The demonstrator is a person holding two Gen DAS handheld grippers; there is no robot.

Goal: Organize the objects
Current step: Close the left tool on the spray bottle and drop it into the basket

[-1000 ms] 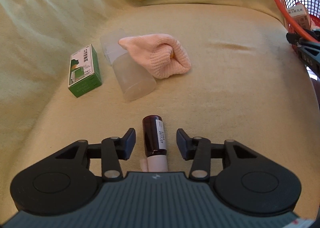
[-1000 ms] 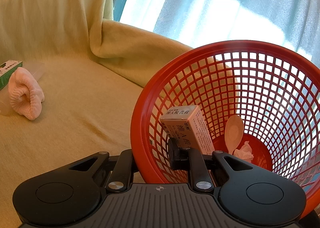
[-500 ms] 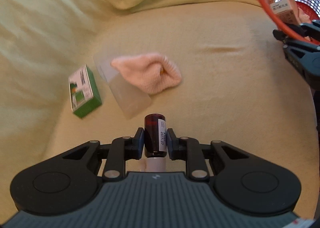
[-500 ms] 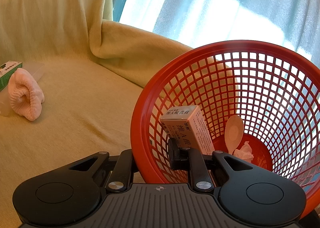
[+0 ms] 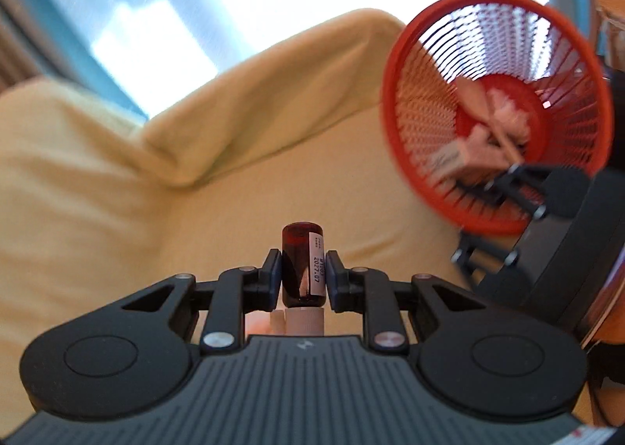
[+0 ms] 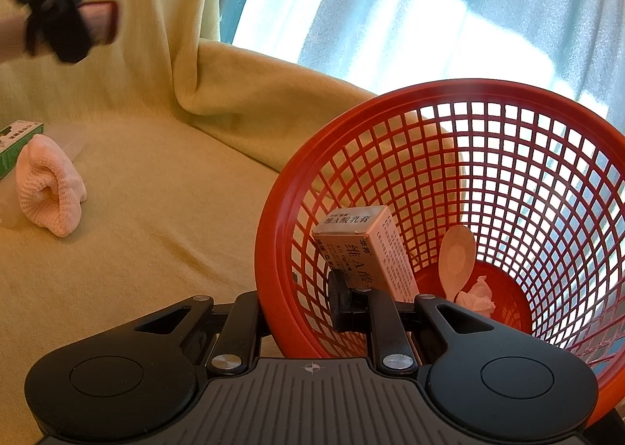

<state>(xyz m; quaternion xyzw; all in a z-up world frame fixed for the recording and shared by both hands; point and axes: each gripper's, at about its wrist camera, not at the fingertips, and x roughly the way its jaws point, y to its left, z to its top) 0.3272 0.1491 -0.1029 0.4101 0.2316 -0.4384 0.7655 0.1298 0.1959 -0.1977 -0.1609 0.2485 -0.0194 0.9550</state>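
1. Left wrist view: the left gripper [image 5: 302, 275] is clamped on a small dark brown bottle [image 5: 302, 265] with a white label strip down one side and a pale cap at the near end; both pads press its sides, and it is held clear of the yellow-covered sofa [image 5: 117, 179].
2. A second ago the same bottle lay on the cushion between jaws standing apart; they have just been closing on it, and it is now lifted, with the window and the red basket [image 5: 414, 85] ahead instead of the seat.
3. Right wrist view: the right gripper [image 6: 297, 312] pinches the basket's rim [image 6: 269, 249], one finger outside, one inside, tilting the basket's mouth toward the camera. Its grip and place match the earlier frames.
4. Inside the basket lie a beige carton [image 6: 367, 245], a pale spoon [image 6: 455, 257] and a crumpled tissue [image 6: 476, 294].
5. On the seat remain a pink knitted cloth [image 6: 49, 187], a green box [image 6: 17, 144] and a clear plastic container [image 6: 72, 136], touching each other.
6. The left gripper with its bottle now shows blurred at that view's upper left; earlier it was out of frame.
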